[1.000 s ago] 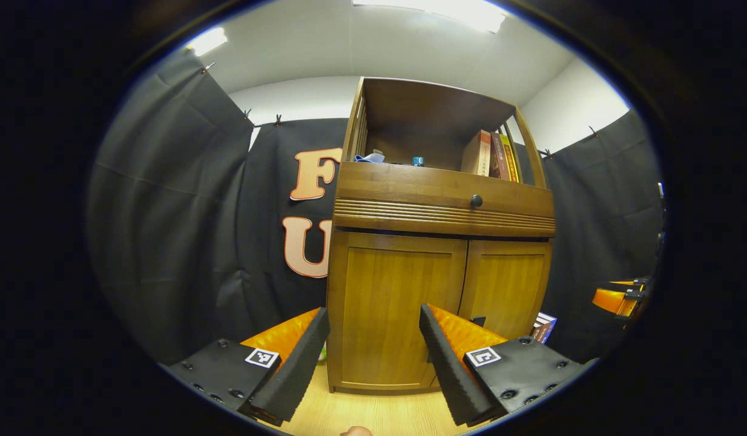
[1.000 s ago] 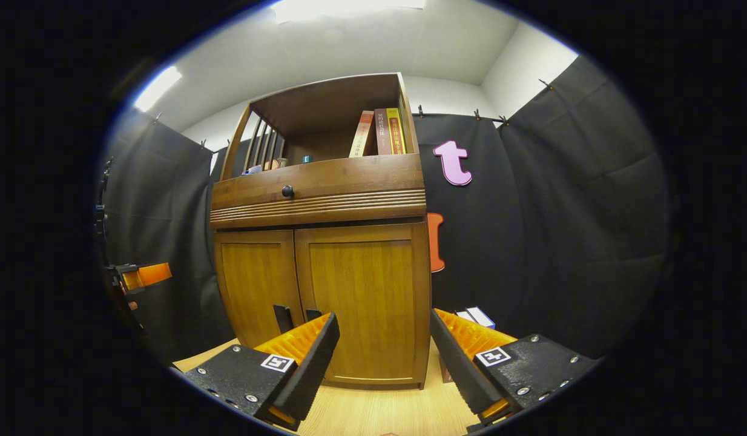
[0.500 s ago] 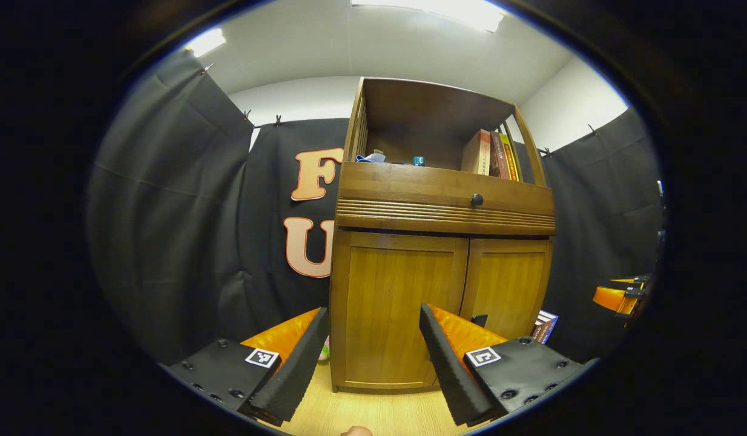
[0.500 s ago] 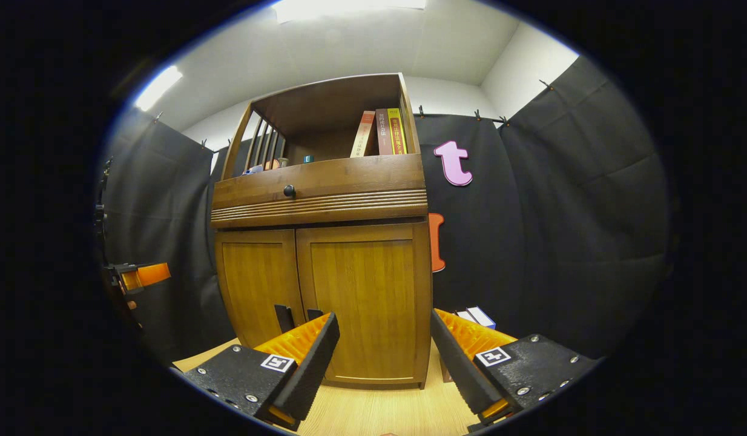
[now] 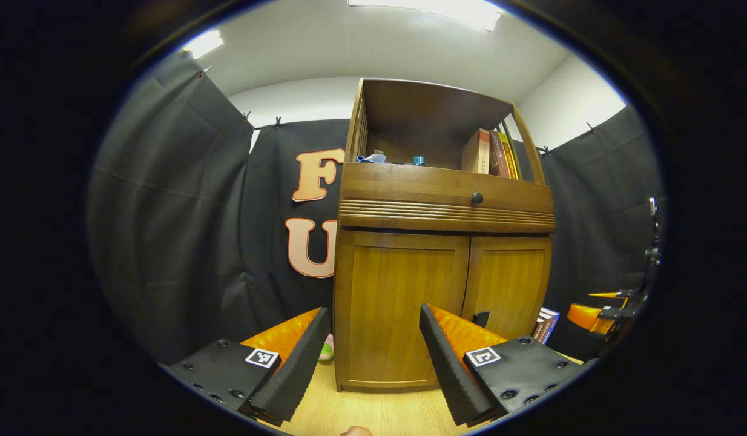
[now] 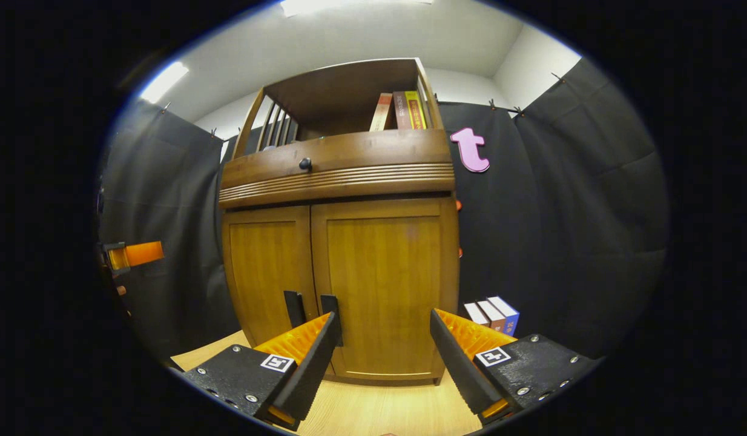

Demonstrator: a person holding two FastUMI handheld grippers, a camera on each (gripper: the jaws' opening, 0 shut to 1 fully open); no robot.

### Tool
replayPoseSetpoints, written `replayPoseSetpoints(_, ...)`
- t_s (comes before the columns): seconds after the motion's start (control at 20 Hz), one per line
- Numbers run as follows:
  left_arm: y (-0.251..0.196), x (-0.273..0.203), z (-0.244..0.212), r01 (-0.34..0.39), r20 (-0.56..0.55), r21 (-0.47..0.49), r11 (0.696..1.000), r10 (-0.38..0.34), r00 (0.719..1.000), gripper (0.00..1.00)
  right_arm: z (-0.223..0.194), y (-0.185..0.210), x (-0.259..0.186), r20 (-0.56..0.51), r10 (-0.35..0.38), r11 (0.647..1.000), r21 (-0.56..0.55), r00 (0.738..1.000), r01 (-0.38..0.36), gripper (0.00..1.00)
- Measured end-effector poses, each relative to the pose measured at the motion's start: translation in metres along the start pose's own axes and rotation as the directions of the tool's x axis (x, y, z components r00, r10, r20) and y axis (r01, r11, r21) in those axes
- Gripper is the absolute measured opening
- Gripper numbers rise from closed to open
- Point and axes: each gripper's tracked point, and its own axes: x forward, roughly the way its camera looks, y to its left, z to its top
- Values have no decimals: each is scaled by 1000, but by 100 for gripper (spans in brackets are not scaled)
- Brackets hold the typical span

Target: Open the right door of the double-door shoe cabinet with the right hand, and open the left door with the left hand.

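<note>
Right gripper view has the shoe cabinet (image 6: 340, 266) in the centre of the frame, both doors shut, with the right door (image 6: 385, 290) directly above the right gripper (image 6: 382, 345), whose fingers stand spread wide with nothing between them. Two dark handles sit side by side at the door seam in the lower centre: the right door's handle (image 6: 331, 309) just above the left-hand fingertip, the left door's handle (image 6: 293, 307) beside it. The left gripper view places the left door (image 5: 401, 309) in the middle of the frame behind the left gripper (image 5: 373, 339), also spread and empty, apart from the wood. The likely trouble lies in how close the two handles sit: a finger aimed slightly off could catch the wrong handle or wedge between them. Since the handles sit low, a shallow bite may slip off when pulled. Opening both doors could also bring the two grippers into each other's way near the seam. Books (image 6: 491, 315) stand on the floor at lower right, beside the cabinet, and a wide-swinging door might knock them.
</note>
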Motion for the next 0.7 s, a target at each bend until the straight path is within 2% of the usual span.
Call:
replayPoseSetpoints(0.5,39,-4,-7,-62,-4,30,998,62,998,95,-55,58,78,-21,59,998,2,998,-59,94)
replayPoseSetpoints(0.7,53,-3,-13,-73,-7,34,997,73,997,96,-81,71,110,-42,53,998,-25,998,-54,93)
